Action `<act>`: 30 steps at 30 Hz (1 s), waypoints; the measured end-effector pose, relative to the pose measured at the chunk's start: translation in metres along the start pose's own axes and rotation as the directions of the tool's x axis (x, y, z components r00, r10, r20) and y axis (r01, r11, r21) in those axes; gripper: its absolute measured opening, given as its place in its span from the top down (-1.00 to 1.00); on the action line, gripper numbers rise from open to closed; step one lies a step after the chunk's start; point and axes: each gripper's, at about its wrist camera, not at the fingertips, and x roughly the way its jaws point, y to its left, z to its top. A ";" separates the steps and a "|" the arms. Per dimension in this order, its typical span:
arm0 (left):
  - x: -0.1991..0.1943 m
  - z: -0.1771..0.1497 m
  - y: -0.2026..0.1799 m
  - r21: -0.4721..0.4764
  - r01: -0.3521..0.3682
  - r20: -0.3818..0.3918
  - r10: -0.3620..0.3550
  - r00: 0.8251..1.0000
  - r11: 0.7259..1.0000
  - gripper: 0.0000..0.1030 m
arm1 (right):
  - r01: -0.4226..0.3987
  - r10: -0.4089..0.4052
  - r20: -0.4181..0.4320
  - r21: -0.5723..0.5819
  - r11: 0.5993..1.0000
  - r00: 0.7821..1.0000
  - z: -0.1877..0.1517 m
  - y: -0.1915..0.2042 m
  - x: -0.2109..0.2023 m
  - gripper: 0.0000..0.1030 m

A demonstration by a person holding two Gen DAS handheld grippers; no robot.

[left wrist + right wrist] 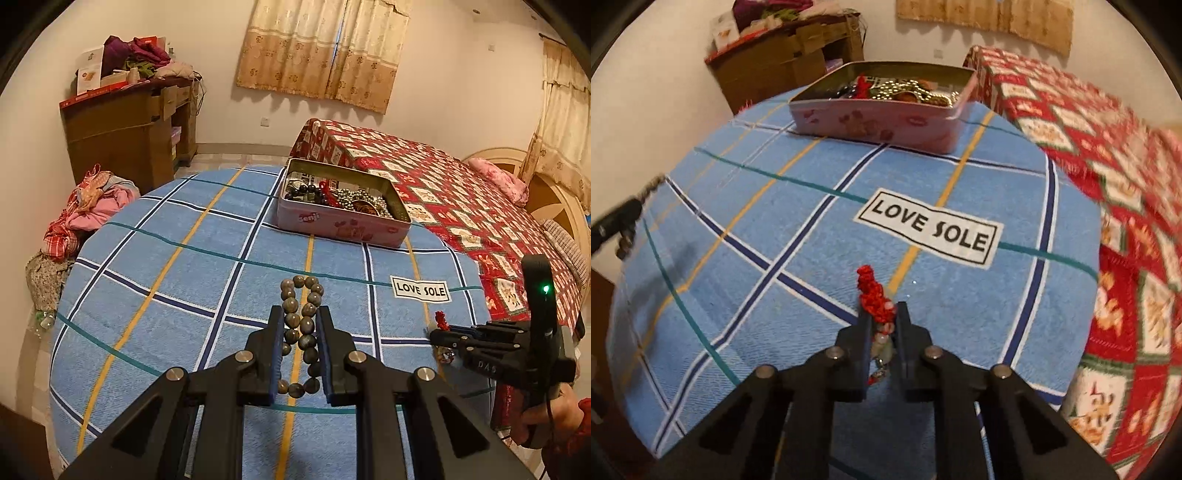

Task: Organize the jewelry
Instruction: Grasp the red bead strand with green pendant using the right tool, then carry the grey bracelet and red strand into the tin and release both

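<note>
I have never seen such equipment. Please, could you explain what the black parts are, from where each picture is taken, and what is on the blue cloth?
No robot here: a person holds two tools. Each picture comes from a camera on one tool, looking along its fingers. The left hand-held gripper is shut on a bracelet of brown beads. The right hand-held gripper is shut on a red knotted cord ornament. On the blue checked cloth stands an open pink tin holding more jewelry.

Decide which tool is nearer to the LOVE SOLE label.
Right. The right tool, gripping a red knotted bracelet, sits just before the LOVE SOLE label; the left tool is farther left.
</note>
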 end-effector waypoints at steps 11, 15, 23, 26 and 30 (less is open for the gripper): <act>0.004 0.005 -0.007 0.008 -0.029 -0.002 0.029 1.000 1.000 0.67 | -0.186 0.163 0.152 0.149 0.971 0.975 0.006 -0.005 -0.049 0.75; 0.008 0.011 -0.015 0.045 -0.101 -0.006 0.101 0.995 0.994 0.67 | -0.211 0.175 0.230 0.142 0.967 0.957 0.019 0.004 -0.076 0.75; 0.003 0.023 -0.032 0.081 -0.168 0.023 0.167 0.986 0.982 0.67 | -0.187 0.149 0.341 0.081 0.979 0.928 0.034 0.022 -0.114 0.75; 0.001 0.028 -0.035 0.083 -0.165 0.033 0.162 0.986 0.983 0.67 | -0.172 0.133 0.368 0.076 0.982 0.920 0.037 0.025 -0.123 0.75; -0.006 0.034 -0.039 0.075 -0.145 0.050 0.142 0.989 0.987 0.67 | -0.159 0.119 0.399 0.070 0.985 0.909 0.040 0.026 -0.133 0.75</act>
